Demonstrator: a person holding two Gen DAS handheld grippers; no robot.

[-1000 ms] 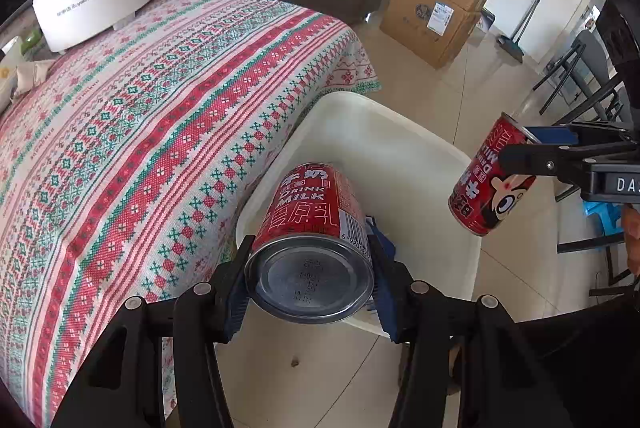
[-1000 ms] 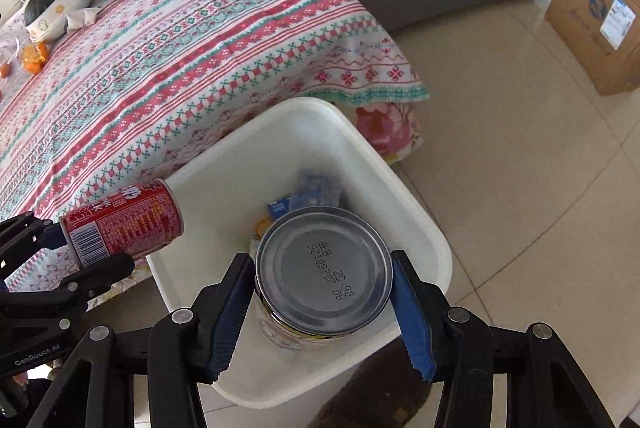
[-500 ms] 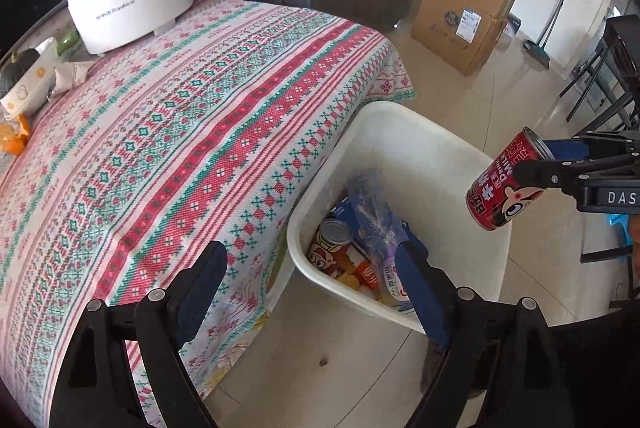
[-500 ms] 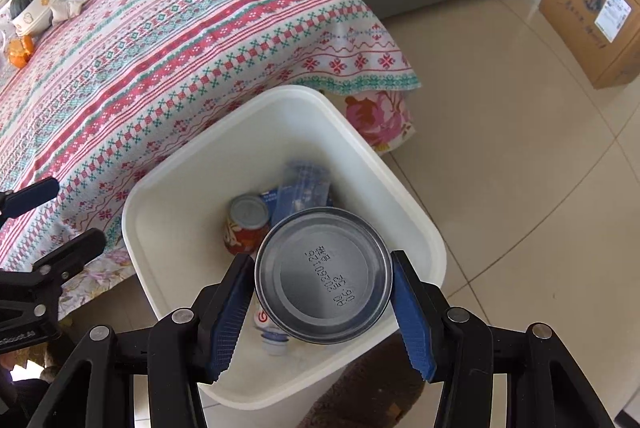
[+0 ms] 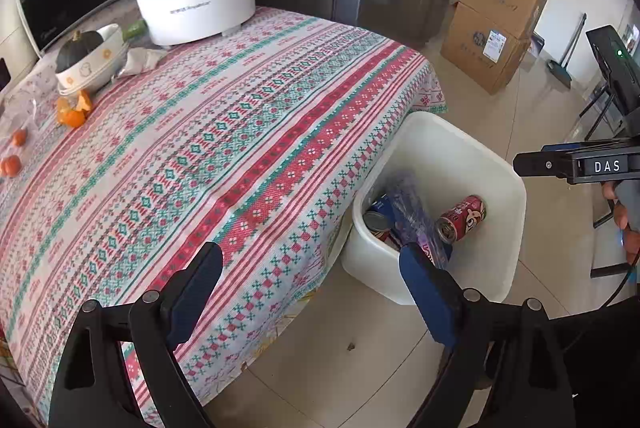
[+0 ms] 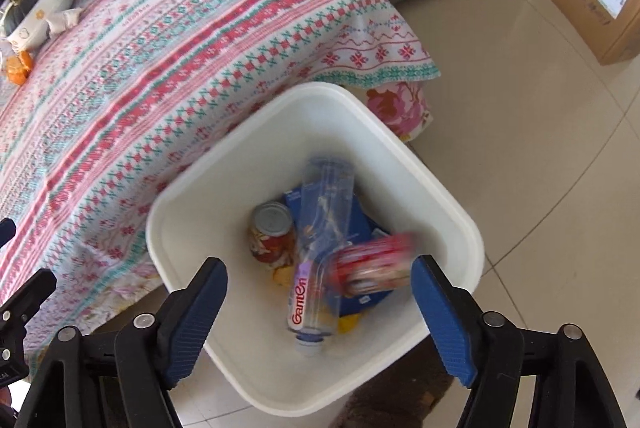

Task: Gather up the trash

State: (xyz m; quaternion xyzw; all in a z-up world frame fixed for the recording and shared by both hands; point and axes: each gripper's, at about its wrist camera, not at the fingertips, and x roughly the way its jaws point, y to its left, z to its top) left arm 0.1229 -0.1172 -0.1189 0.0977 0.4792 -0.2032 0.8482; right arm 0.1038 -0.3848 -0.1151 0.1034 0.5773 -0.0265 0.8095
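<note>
A white trash bin (image 5: 504, 184) (image 6: 440, 196) stands on the floor by the table corner. In it lie a red milk can (image 5: 462, 218), blurred in the right wrist view (image 6: 374, 262), a second can standing upright (image 6: 272, 234) (image 5: 376, 224), a clear Ganten bottle (image 6: 320, 252) (image 5: 416, 220) and blue packaging (image 6: 360, 228). My left gripper (image 5: 310, 292) is open and empty over the table edge beside the bin. My right gripper (image 6: 320, 308) is open and empty above the bin; its finger shows in the left wrist view (image 5: 560, 164).
A table with a patterned cloth (image 5: 200, 132) holds a white pot (image 5: 196, 2), a bowl with a dark squash (image 5: 90, 62) and orange peel (image 5: 72, 110). Cardboard boxes (image 5: 496, 24) stand on the tiled floor (image 6: 540, 108) by the fridge.
Both grippers opened. The left can dropped into the bin first; the right can has just fallen in. Both grippers pulled back from the bin.
</note>
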